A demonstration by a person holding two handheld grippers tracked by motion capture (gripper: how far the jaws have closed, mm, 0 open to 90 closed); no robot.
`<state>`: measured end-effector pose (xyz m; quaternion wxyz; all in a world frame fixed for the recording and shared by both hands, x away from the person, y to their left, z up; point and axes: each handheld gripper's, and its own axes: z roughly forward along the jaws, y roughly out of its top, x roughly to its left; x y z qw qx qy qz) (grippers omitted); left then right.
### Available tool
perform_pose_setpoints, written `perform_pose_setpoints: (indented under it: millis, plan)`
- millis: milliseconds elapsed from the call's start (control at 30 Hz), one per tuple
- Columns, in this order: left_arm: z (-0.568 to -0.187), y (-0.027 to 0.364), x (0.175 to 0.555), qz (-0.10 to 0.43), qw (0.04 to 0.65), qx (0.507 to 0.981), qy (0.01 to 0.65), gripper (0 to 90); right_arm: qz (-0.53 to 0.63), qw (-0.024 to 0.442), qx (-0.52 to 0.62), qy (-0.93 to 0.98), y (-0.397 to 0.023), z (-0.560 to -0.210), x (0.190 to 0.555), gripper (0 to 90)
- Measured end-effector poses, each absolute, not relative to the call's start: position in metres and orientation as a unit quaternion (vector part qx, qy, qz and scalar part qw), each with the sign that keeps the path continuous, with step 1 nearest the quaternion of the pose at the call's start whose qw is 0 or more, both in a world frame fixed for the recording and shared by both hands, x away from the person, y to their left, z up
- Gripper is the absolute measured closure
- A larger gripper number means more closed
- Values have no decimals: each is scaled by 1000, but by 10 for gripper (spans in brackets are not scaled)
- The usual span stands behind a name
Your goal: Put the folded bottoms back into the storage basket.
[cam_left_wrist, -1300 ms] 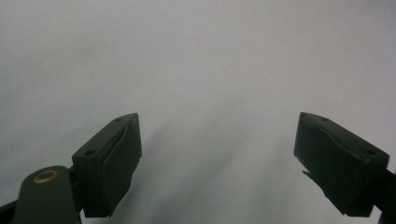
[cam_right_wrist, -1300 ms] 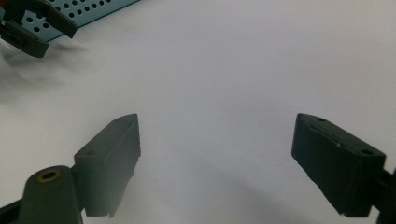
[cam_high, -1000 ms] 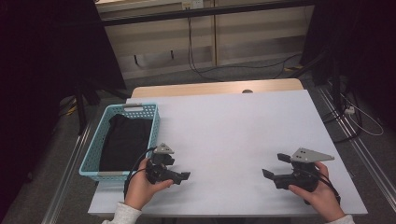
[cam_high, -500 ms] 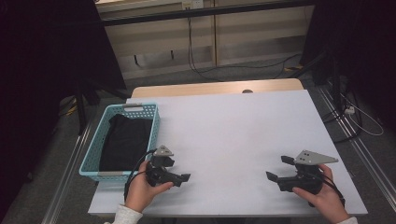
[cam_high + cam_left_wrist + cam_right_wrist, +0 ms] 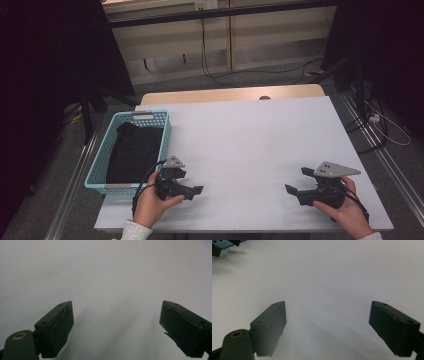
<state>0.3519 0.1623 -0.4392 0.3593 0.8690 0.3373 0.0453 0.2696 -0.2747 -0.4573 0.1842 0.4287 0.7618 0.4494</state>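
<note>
A white table bears a blue basket at its left edge.

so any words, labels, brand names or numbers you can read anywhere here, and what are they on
None can be read: the blue basket, the black cloth in it, the white table and both grippers carry no legible text.
The socket plate on the back wall is too small to read.
</note>
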Motion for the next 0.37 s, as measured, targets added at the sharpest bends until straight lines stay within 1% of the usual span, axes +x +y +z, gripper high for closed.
perform_pose_setpoints:
  millis: [367]
  plan:
    - [-441, 160, 351, 43, 358, 870, 337, 118, 446, 187, 422, 767, -272, -458, 269, 139]
